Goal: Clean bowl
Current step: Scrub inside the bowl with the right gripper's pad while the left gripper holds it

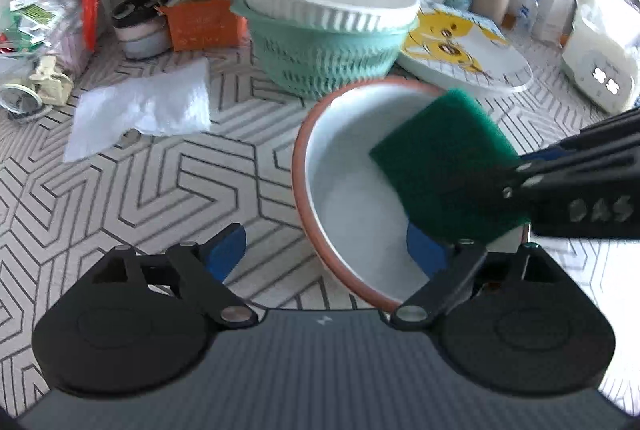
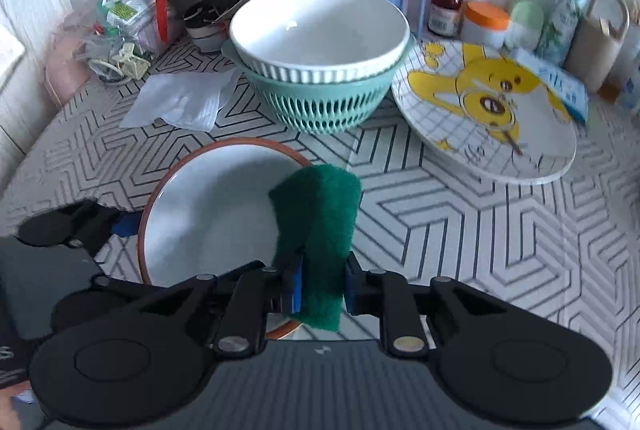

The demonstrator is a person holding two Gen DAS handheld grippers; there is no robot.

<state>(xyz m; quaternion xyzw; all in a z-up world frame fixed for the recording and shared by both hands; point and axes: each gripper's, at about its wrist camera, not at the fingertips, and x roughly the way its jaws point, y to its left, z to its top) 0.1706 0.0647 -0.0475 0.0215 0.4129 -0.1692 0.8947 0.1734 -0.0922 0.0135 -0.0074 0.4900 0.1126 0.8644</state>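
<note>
Your right fingers pinch the green sponge, its pad lying over the near-right rim of the bowl. Your left fingers are spread wide around the bowl's near edge: one blue pad inside the bowl, the other outside. The bowl sits on the patterned desk, tilted in the left view. Behind it: a colander holding a white bowl; a plate to the right.

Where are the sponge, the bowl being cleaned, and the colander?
sponge (image 2: 320,206), right wrist view, middle of its green face.
bowl (image 2: 208,214), right wrist view, bare white inside.
colander (image 1: 320,66), left wrist view, slotted teal wall.
</note>
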